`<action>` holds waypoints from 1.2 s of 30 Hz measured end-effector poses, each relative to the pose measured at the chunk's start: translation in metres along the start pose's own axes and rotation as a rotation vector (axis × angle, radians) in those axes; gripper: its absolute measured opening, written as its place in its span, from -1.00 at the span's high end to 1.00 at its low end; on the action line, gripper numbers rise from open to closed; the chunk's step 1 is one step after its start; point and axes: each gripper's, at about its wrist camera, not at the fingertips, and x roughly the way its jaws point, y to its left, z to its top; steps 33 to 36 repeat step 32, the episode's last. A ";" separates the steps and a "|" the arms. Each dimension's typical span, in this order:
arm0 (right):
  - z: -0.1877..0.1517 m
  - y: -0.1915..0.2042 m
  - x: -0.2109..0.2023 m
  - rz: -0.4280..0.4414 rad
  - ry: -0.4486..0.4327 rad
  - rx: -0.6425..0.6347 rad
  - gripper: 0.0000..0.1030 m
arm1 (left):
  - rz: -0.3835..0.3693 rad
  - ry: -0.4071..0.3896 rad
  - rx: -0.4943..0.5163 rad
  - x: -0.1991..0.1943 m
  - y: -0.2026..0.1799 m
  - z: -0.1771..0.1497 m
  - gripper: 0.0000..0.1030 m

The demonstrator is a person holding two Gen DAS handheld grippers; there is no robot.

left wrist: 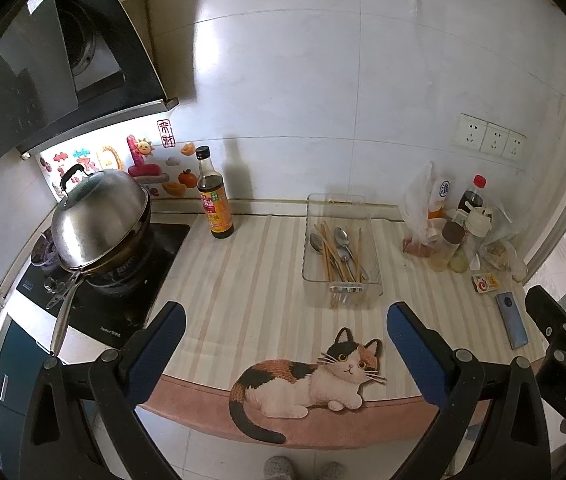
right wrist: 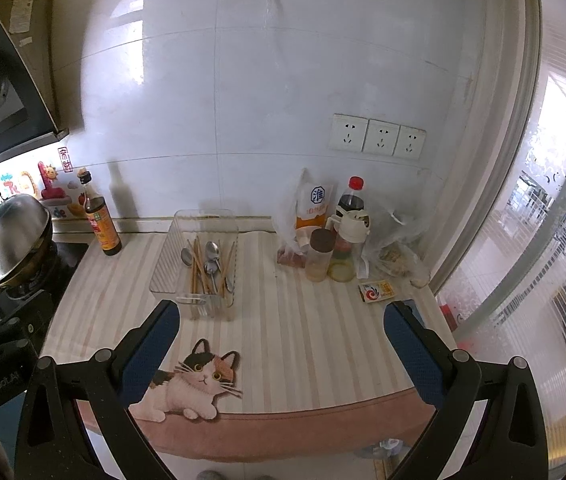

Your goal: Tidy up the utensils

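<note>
Utensils, spoons (left wrist: 343, 240) and chopsticks (left wrist: 329, 254), lay mixed in the clear tray (left wrist: 375, 280) at frame centre, long axes running from the near edge toward the wall. I read the tray as ahead of both grippers, nearer the left gripper (left wrist: 286, 344). I held the left gripper and right gripper (right wrist: 281, 344) spread wide, gripping nothing, touching nothing

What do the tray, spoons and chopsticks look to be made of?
Tray: clear, probably plastic, since the striped mat shows through its walls. Spoons: shiny grey metal, likely stainless steel, with bright reflections on the bowls. Chopsticks: matte tan-brown sticks, probably wood or bamboo; too small to tell which.
</note>
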 end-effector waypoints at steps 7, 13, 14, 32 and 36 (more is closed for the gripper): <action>0.002 -0.001 0.004 -0.001 0.000 0.003 -1.00 | -0.001 0.001 0.001 0.002 -0.001 0.002 -1.00; 0.003 -0.002 0.006 0.000 0.000 0.002 -1.00 | -0.002 0.001 0.000 0.003 -0.002 0.003 -1.00; 0.003 -0.003 0.006 0.000 0.000 0.003 -1.00 | -0.001 0.001 0.000 0.003 -0.002 0.003 -1.00; 0.004 -0.004 0.008 -0.002 0.001 0.003 -1.00 | -0.010 -0.001 -0.003 0.004 -0.002 0.006 -1.00; 0.004 -0.004 0.008 -0.002 0.001 0.003 -1.00 | -0.010 -0.001 -0.003 0.004 -0.002 0.006 -1.00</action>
